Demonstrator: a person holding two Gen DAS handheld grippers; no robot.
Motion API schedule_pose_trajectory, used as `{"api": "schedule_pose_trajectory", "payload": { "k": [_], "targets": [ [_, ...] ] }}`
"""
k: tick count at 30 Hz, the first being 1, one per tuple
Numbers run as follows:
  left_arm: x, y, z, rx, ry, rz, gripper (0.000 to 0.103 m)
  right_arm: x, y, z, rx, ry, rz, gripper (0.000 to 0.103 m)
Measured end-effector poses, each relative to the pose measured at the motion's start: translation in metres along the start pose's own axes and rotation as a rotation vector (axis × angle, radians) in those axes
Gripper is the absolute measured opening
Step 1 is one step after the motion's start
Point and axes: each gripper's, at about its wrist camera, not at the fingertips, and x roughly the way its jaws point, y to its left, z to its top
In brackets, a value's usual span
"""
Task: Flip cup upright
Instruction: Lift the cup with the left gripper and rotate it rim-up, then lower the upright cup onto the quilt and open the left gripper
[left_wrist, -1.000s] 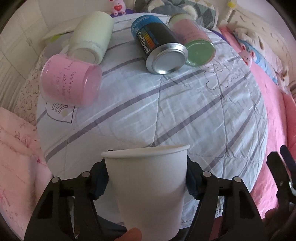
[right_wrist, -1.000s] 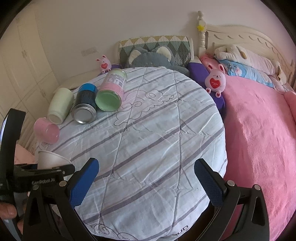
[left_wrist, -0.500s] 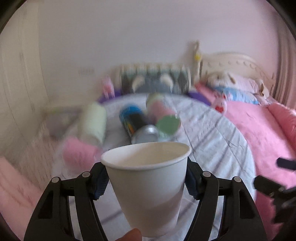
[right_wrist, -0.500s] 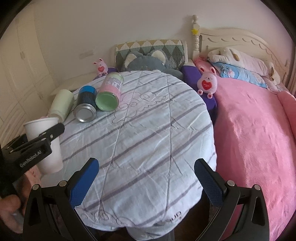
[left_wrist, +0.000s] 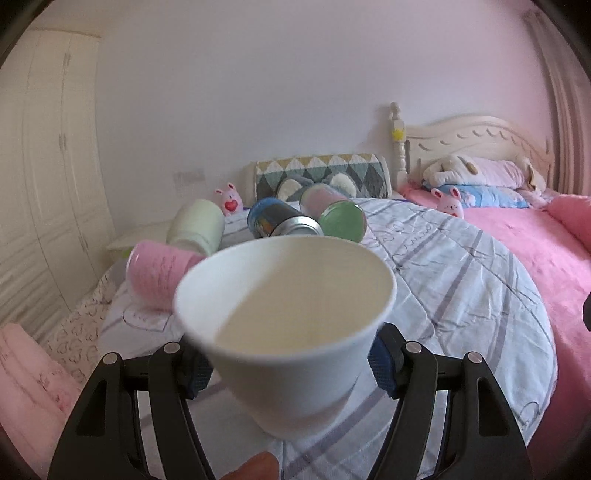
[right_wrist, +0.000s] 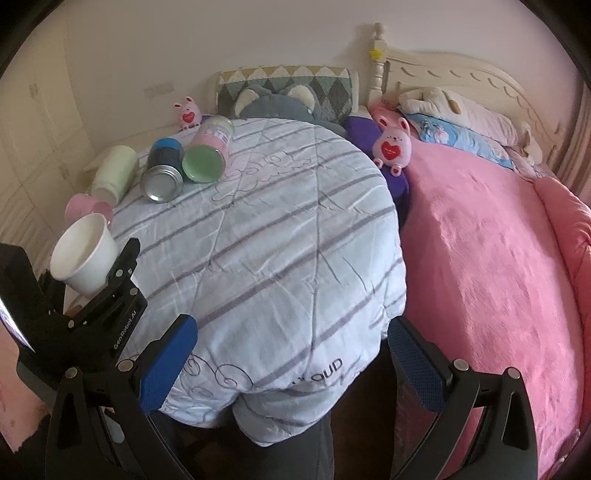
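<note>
Cup (left_wrist: 295, 332): white paper, empty, held in the air above the near left edge of the quilt (right_wrist: 266, 236). The mouth faces up and is tilted toward the left wrist camera, so the cup is close to upright but not set down.

Left gripper (left_wrist: 290, 365): fingers clamped on the cup's lower wall, one blue pad (left_wrist: 380, 369) on each side. The wall does not appear crushed.

Right gripper (right_wrist: 288, 365): fingers wide apart, nothing between them, poised over the near edge of the quilt, well apart from the cup.

Step judged in hand: levelling the cup and lowering it, base first, onto the quilt. A flat stretch away from folds is to be preferred, since the quilt is soft and wrinkled and a light cup may topple. The grip is best released only once the base is fully seated, and the fingers opened gently.

Other items, lying on their sides at the far left of the quilt: pink cup (right_wrist: 88, 206), pale green cup (right_wrist: 114, 173), metal can (right_wrist: 162, 173), green-lidded jar (right_wrist: 207, 155).

Not made out: the cup's base is hidden by its own body; the gap between base and quilt cannot be told. A fingertip (left_wrist: 255, 467) is cut off at the bottom edge of the left view.
</note>
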Motion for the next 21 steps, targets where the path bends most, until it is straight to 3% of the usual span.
{"api": "schedule_pose_trajectory", "payload": {
  "k": [5,12,17,21],
  "targets": [
    [-0.009,0.001,0.003,-0.015,-0.016,-0.015,0.073,-0.009,0.008,0.001,-0.01,-0.023,0.004,0.103],
    [-0.016,0.005,0.007,-0.039,-0.011,-0.068,0.103,-0.019,0.016,-0.001,-0.027,-0.041,0.011,0.103],
    [-0.028,0.006,0.009,-0.012,0.012,-0.128,0.103,-0.026,0.014,-0.001,-0.013,-0.058,0.022,0.103],
    [-0.042,0.017,0.018,-0.044,0.073,-0.123,0.103,-0.035,0.013,0.0,-0.001,-0.085,0.04,0.103]
  ]
}}
